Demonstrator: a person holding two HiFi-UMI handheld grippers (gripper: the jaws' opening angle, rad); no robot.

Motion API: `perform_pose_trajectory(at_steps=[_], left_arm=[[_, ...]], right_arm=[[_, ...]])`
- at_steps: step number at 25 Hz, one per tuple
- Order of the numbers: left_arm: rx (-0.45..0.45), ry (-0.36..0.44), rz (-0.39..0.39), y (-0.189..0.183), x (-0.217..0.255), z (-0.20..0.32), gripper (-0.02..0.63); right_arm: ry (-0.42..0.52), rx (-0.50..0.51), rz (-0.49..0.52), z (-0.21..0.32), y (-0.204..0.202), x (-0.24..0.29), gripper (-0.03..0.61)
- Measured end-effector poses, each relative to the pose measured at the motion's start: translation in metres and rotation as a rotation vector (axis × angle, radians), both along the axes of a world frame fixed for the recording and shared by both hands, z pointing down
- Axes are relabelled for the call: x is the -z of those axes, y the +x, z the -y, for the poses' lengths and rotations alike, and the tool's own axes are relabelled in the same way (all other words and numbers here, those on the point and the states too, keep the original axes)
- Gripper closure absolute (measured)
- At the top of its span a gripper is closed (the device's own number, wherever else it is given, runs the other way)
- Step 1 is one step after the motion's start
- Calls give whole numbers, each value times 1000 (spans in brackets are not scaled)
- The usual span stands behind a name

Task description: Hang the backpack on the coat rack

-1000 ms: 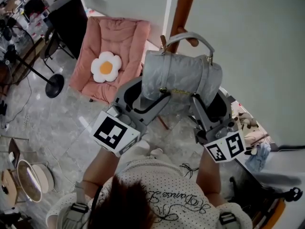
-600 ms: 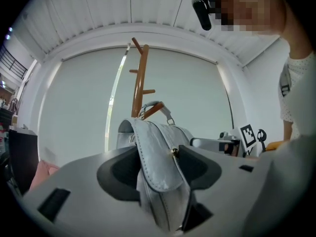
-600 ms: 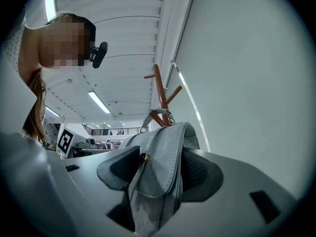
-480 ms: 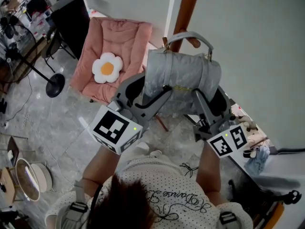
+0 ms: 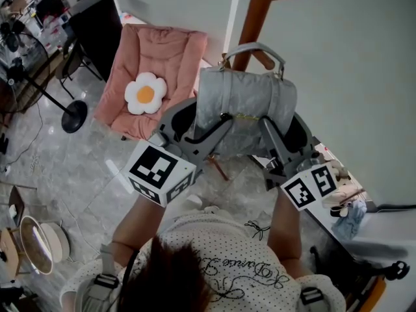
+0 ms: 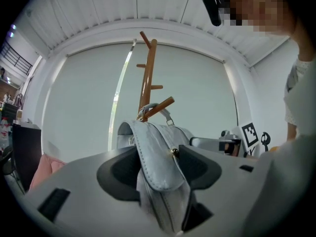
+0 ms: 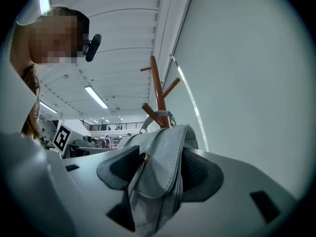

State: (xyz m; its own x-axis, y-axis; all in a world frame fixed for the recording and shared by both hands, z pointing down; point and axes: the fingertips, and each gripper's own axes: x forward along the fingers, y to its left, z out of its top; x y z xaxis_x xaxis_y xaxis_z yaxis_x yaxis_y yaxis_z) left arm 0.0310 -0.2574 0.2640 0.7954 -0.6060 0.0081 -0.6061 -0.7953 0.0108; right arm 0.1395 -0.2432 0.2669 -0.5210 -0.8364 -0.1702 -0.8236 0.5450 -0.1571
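Observation:
A grey quilted backpack (image 5: 246,103) hangs in the air between my two grippers, in front of a brown wooden coat rack (image 5: 260,5). Its top handle (image 5: 253,47) loops around a slanted peg (image 5: 263,58) of the rack. My left gripper (image 5: 198,123) is shut on the bag's left end, and its jaws have just closed a little on it. My right gripper (image 5: 286,132) is shut on the right end. In the left gripper view the backpack (image 6: 158,162) fills the jaws, with the peg (image 6: 160,107) through the handle. The right gripper view shows the backpack (image 7: 158,167) pinched likewise below the rack (image 7: 158,90).
A pink folding chair (image 5: 162,51) with a flower cushion (image 5: 145,93) stands left of the rack. A black fan stand (image 5: 75,116) is further left. A white wall (image 5: 344,77) runs close on the right, with clutter (image 5: 344,203) on the floor at its foot.
Both grippers and the backpack have edged slightly toward the rack, the right one most. The handle stays around the peg.

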Motion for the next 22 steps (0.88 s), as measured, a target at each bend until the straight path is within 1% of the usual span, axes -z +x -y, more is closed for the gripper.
perform_pose_trajectory(at_steps=[3,7,12,22], left_arm=[[-1,-10,-3,1,0,3,374],[5,4,-9,1,2,3,373],[20,-15,22,4,-10,12,373],[53,-5,61,8,-28,16,374]], right_arm=[[-1,-5,-20,3,0,1,318],[12,-4,-13,4,1,2,316],[-32,-6,-20,13,3,-11,316],[-52,-13,-44,18,8,-29,316]])
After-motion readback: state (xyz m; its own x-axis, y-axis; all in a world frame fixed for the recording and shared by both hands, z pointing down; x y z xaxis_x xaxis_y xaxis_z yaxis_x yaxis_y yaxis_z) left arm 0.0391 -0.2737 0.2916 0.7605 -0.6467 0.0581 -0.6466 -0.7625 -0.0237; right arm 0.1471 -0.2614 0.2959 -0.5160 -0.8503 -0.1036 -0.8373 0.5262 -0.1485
